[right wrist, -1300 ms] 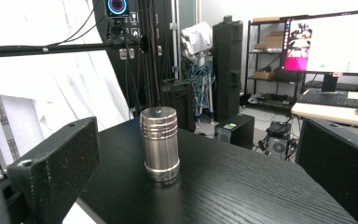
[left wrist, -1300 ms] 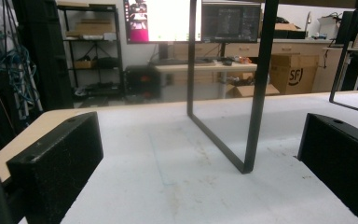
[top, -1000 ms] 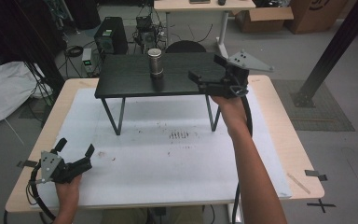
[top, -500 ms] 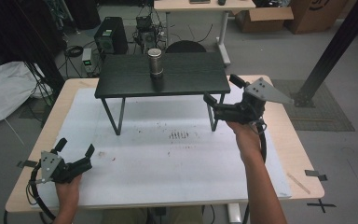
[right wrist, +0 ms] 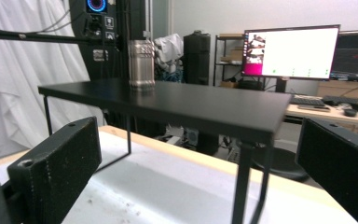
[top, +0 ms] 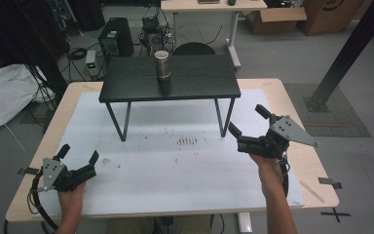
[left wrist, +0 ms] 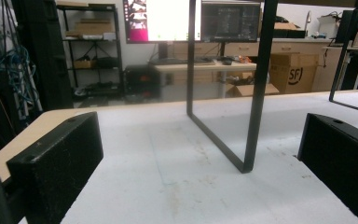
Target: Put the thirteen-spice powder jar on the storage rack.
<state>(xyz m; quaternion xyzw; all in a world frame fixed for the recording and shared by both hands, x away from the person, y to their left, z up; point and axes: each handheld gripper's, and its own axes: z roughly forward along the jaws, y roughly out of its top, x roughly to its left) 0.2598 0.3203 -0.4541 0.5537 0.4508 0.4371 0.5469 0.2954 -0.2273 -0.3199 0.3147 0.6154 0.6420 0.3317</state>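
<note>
A silver metal can (top: pixel 162 65) stands upright on a small black raised shelf (top: pixel 190 84) at the back of the table; the can (right wrist: pixel 141 64) also rises on the shelf top (right wrist: pixel 205 105) in the right gripper view. My right gripper (top: pixel 250 124) is open over the white mat, right of the shelf's front right leg, with nothing between its jaws. My left gripper (top: pixel 80 154) rests open near the table's front left corner, also empty. In the left gripper view, the shelf's leg frame (left wrist: pixel 256 88) stands ahead between the jaws.
A white mat (top: pixel 175 165) covers the wooden table (top: pixel 68 105), with a smudge of marks (top: pixel 187 141) near its middle. Beyond the table are a computer tower (top: pixel 117 36), desks, cardboard boxes and monitors (right wrist: pixel 291 51). A black post (top: pixel 345 53) rises at right.
My right gripper has come back from the shelf's right end, dropping toward the near right of the mat. The left gripper has not moved. The can stays put.
</note>
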